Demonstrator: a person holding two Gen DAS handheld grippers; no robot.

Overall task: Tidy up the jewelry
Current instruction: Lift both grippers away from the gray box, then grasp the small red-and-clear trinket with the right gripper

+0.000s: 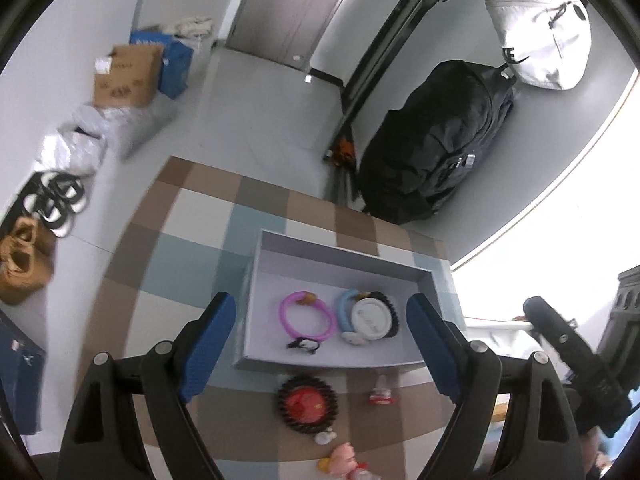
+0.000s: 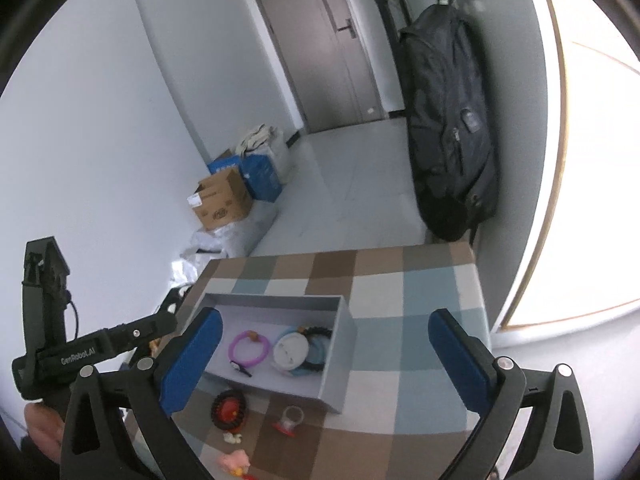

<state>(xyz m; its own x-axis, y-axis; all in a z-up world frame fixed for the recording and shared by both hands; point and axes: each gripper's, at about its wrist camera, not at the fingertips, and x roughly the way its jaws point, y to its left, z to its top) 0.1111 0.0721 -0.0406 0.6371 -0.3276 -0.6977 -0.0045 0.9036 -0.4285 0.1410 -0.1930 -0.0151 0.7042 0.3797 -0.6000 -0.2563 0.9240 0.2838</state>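
A grey open box [image 1: 256, 280] [image 2: 340, 360] sits on a checked table. Inside lie a pink ring bracelet [image 1: 307, 318] [image 2: 248, 347], a light blue bracelet [image 1: 343, 308] and a black beaded bracelet with a white disc [image 1: 372, 317] [image 2: 291, 350]. In front of the box lie a black beaded bracelet with a red disc [image 1: 307, 403] [image 2: 229, 404], a small clear ring with red base [image 1: 382, 395] [image 2: 289, 419] and a pink charm [image 1: 342, 456] [image 2: 234, 460]. My left gripper [image 1: 320, 344] and right gripper [image 2: 326, 364] are both open and empty above the table.
The checked table [image 1: 200, 240] [image 2: 420, 300] ends near a wall. A black backpack [image 1: 436, 136] [image 2: 448, 120] hangs at the right. A cardboard box [image 1: 128, 76] [image 2: 220, 200], blue bags and plastic bags stand on the floor at the left.
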